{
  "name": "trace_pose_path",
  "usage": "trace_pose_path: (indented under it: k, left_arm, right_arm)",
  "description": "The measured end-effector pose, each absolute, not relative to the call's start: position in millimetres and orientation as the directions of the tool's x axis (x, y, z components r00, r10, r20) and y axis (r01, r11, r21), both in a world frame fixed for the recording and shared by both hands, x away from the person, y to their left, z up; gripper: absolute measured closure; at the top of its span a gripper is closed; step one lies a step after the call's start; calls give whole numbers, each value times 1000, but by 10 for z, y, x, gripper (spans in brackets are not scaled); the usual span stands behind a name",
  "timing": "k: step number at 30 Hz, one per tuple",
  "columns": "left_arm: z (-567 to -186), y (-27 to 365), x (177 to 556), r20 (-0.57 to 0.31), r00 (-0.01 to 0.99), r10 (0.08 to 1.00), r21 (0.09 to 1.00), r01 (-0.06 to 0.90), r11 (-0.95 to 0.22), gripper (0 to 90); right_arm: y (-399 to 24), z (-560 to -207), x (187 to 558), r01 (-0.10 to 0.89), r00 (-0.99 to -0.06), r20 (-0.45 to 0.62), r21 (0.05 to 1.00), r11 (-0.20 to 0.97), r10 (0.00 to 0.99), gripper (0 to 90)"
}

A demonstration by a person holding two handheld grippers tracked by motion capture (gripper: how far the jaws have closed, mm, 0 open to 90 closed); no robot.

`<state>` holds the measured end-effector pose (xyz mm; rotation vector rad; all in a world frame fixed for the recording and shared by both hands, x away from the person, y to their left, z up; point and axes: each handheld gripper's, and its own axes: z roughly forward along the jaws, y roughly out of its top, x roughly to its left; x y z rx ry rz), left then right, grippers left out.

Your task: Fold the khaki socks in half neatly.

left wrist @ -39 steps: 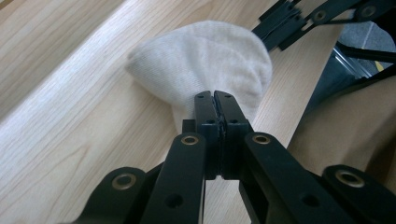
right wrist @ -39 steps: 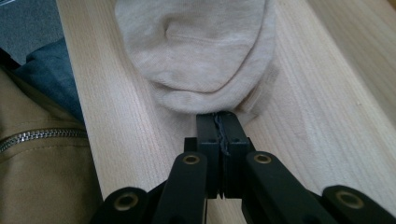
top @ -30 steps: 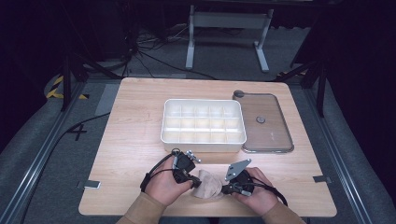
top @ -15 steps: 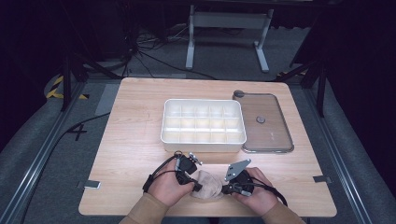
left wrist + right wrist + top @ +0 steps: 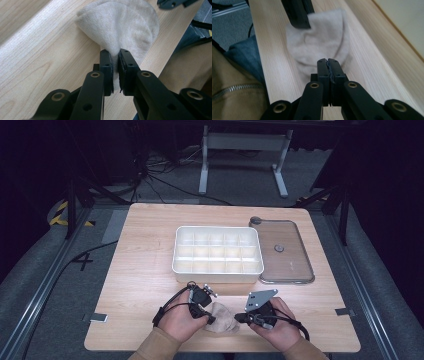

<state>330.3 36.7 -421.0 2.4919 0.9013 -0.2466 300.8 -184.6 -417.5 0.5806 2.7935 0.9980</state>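
One cloth (image 5: 222, 319) lies on one bench (image 5: 145, 270). One white tray (image 5: 217, 252) has eighteen compartments, three rows of six. One clear lid (image 5: 282, 251) sits beside it. Two grippers: left (image 5: 209, 318), right (image 5: 239, 317). Two hands hold them.

1. My high view sits above the near side of the table (image 5: 150, 270), facing forward and down; it takes in the whole top and the floor beyond, from well back.
2. My left gripper view rides the left gripper (image 5: 115, 72), looking along its jaws, close over the wood, toward the near edge.
3. My right gripper view rides the right gripper (image 5: 328, 72), also low and close, facing the opposite way along the table.
4. All three share the cloth (image 5: 222, 317) (image 5: 125, 27) (image 5: 322, 45) near the front edge; the two gripper views face each other across it.
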Motion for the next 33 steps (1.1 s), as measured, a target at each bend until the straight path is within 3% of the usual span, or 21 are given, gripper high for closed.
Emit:
trace_pose_path:
  k: [8, 14, 33]
  left_arm:
    - [-4190, 353, 3287, -324, 771, 548, 371, 637, -676, 824]
    - [-4171, 332, 3272, -328, 781, 532, 391, 624, -676, 824]
    - [-4158, 118, 3182, -320, 821, 472, 462, 570, -679, 830]
  right_arm:
    - [-1751, -4288, 2997, 291, -919, 5, 686, 667, 395, 896]
    - [-1685, -4426, 3018, 306, -920, 12, 648, 698, 393, 896]
    - [-1645, -4509, 3019, 316, -917, 28, 659, 682, 398, 896]
